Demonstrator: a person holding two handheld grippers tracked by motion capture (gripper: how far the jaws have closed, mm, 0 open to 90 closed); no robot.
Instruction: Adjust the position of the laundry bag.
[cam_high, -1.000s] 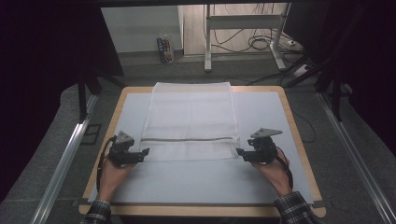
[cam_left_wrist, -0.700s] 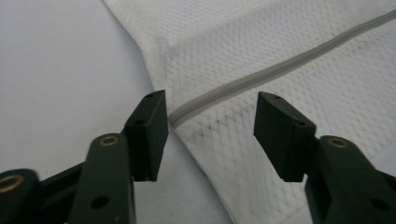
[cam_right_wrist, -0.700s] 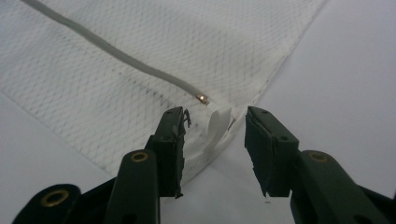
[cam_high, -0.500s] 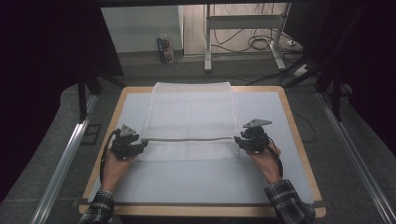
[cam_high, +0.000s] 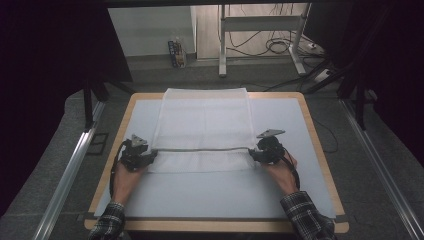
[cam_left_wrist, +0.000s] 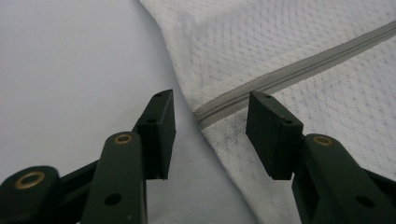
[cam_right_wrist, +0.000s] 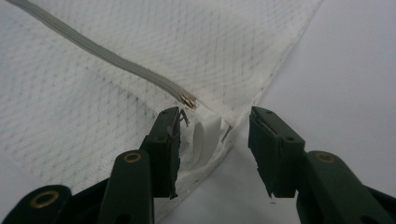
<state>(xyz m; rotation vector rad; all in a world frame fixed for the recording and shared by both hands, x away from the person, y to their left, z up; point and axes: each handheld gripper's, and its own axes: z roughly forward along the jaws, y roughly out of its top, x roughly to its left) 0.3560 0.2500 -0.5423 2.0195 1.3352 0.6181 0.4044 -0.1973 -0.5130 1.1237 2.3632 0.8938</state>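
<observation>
Both tools, left tool (cam_left_wrist: 210, 135) and right tool (cam_right_wrist: 212, 149), gape open, gripping nothing, straddling the zipper ends of a white mesh laundry bag (cam_high: 202, 127) on the counter (cam_high: 200, 192). Likely next: closing on both edges.

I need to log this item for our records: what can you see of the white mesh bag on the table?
The mesh bag is white netted fabric, rectangular, lying flat on the table. Its far edge reaches the table's far edge. A grey zipper runs across it near the near end, shut, with its metal slider at the right end. Open tongs flank each zipper end, left and right.
</observation>
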